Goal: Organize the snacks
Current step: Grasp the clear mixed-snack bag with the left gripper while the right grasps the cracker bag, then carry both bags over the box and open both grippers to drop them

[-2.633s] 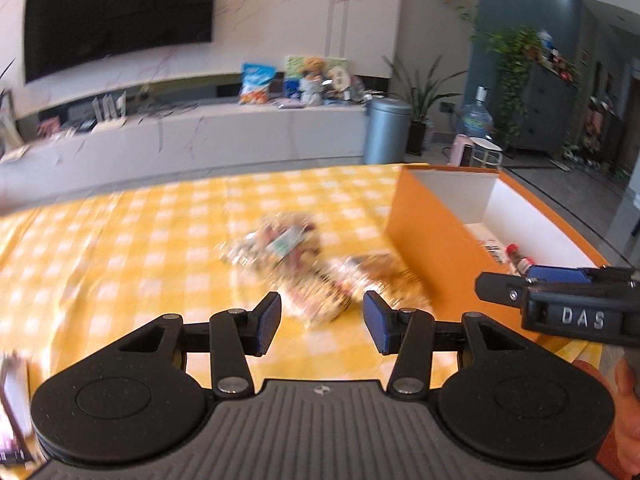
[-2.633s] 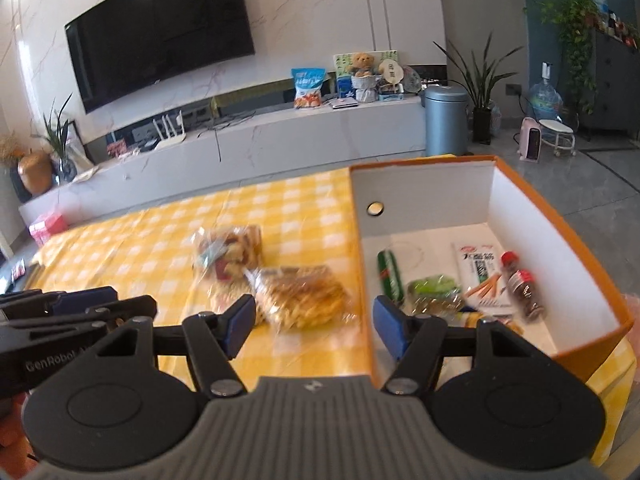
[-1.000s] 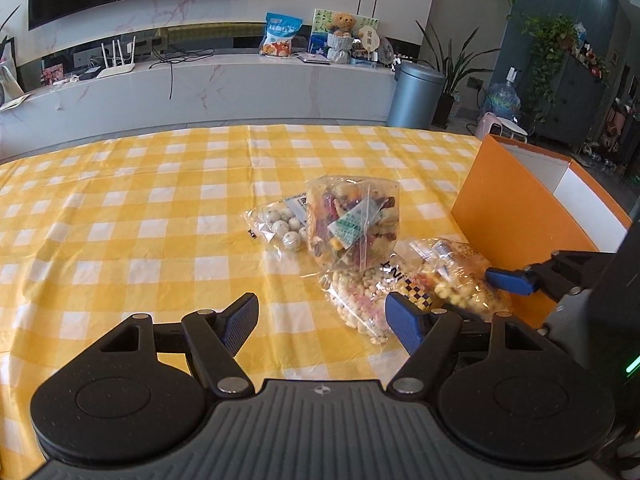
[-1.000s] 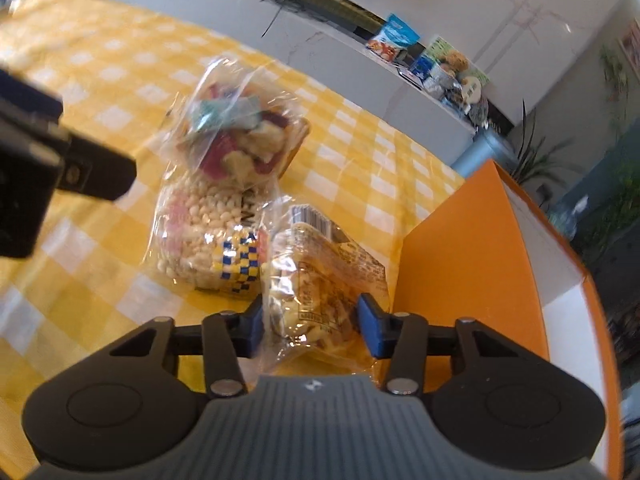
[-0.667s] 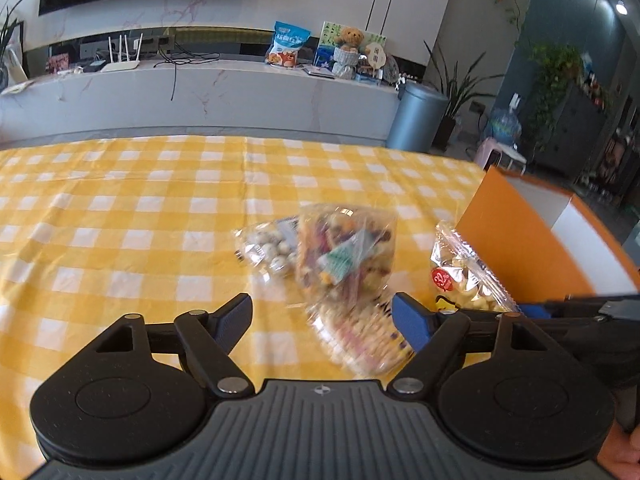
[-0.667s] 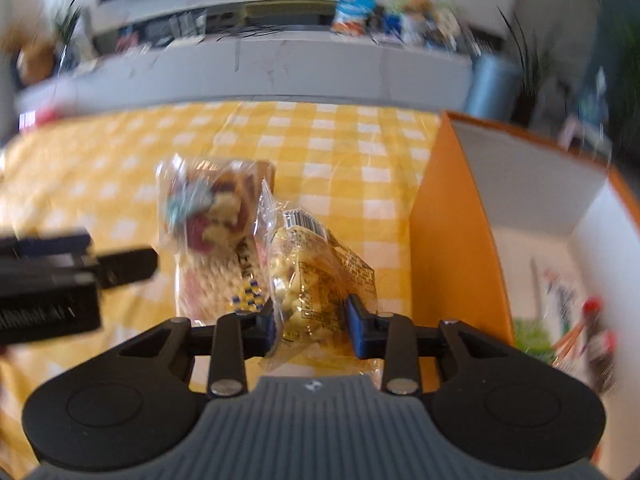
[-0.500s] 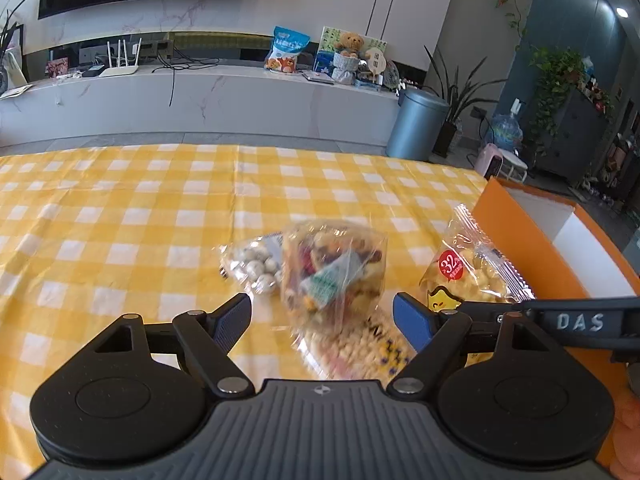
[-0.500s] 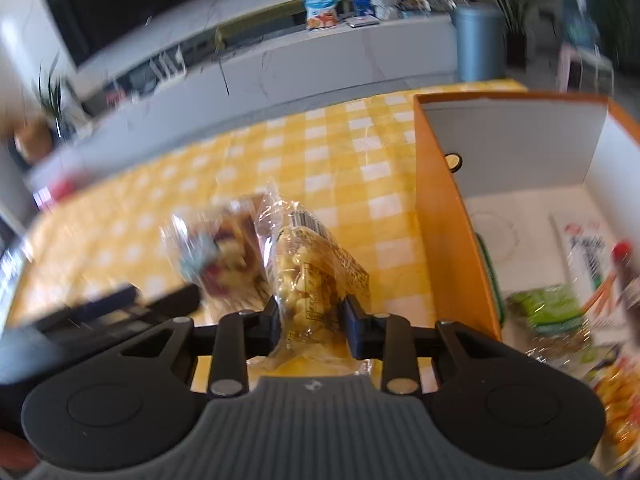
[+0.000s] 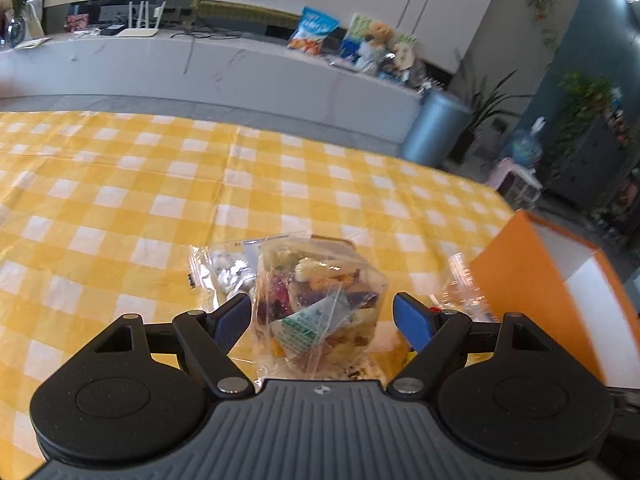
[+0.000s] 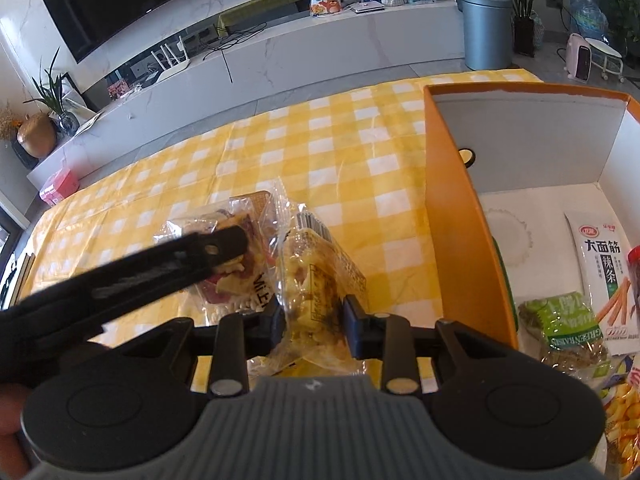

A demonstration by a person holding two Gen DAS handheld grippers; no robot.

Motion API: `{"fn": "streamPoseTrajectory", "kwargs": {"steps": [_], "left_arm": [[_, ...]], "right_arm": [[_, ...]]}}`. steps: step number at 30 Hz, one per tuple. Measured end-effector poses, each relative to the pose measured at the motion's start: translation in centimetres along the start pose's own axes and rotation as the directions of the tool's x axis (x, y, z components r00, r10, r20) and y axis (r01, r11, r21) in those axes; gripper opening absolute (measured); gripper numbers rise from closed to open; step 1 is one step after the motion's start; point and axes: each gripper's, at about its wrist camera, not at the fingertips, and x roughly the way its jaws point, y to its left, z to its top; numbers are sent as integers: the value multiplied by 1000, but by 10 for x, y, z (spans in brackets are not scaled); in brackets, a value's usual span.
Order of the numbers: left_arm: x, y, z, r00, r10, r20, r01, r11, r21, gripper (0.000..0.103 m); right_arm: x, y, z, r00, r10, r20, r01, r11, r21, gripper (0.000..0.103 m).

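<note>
A clear bag of yellow snacks [image 10: 316, 292] is being pinched between the pads of the right gripper [image 10: 314, 322], low in the centre of the right wrist frame, and it is being held clear of the counter [image 10: 320, 148], just left of the orange box [image 10: 452, 216]. This is judged to be a carry toward the box, where other packets [image 10: 568, 324] are already lying at lower right. The left gripper [image 9: 322, 320] is being held wide, its blue pads [image 9: 412, 322] set either side of a mixed dried-fruit bag [image 9: 320, 304] without touching it, presumably in readiness for closing. A bag of pale round sweets [image 9: 228, 268] is partly being covered by that bag.
</note>
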Motion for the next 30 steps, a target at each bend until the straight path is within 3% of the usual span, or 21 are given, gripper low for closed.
{"fn": "streamPoseTrajectory", "kwargs": {"steps": [12, 16, 17, 30], "left_arm": [[3, 3, -1, 1000, 5, -26, -5, 1000, -2, 74], [-2, 5, -2, 1000, -8, -24, 7, 1000, -6, 69], [-4, 5, -3, 1000, -11, -22, 11, 1000, -6, 68], [-66, 7, -5, 995, -73, 60, 76, 996, -38, 65]], "right_arm": [[7, 10, 4, 994, -83, 77, 91, 990, -110, 36], [3, 17, 1, 987, -107, 119, 128, 974, -185, 32], [3, 18, 0, 987, -104, 120, 127, 973, -194, 26], [-44, 16, -5, 985, -30, 170, 59, 984, -168, 24]]}}
